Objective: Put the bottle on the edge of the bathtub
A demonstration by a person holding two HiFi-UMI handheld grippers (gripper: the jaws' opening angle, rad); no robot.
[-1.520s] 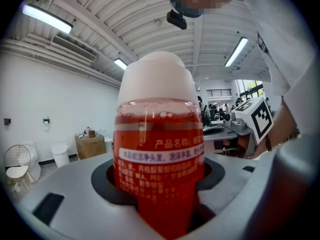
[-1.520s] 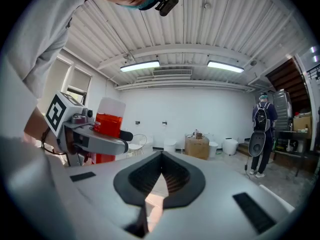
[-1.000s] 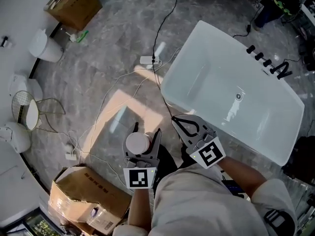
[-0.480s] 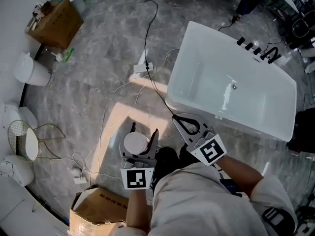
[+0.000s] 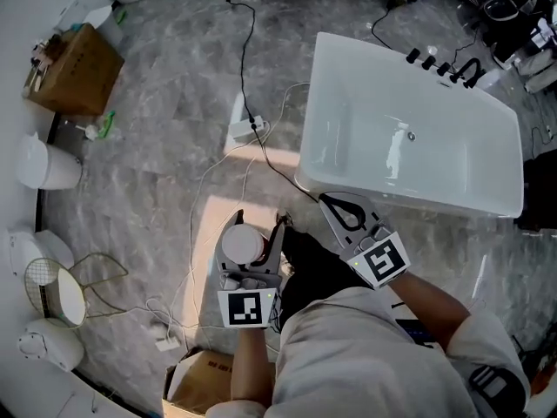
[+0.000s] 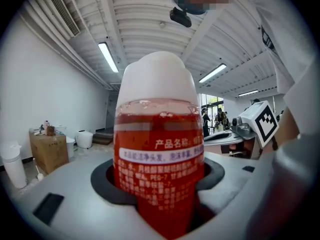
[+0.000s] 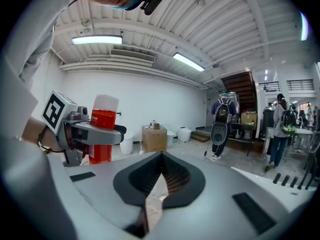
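Note:
My left gripper (image 5: 253, 252) is shut on a bottle (image 5: 240, 245) of red liquid with a white cap, held upright above the grey floor. In the left gripper view the bottle (image 6: 157, 149) fills the middle, clamped between the jaws. The white bathtub (image 5: 324, 177) stands ahead and to the right, its near rim a short way beyond both grippers. My right gripper (image 5: 344, 209) is shut with nothing in it, its tips close to the tub's near rim. From the right gripper view the bottle (image 7: 102, 134) and left gripper show at the left, and the right gripper's own jaws (image 7: 159, 179) are closed.
Cables (image 5: 252, 103) and a power strip (image 5: 244, 129) trail across the floor left of the tub. Black tap fittings (image 5: 439, 66) sit on the tub's far rim. Cardboard boxes (image 5: 74, 70) and white toilets (image 5: 39, 164) line the left side. People (image 7: 223, 126) stand in the distance.
The view has swung so the tub now lies nearer and squarer ahead. Both grippers keep their pose, the left still holding the bottle.

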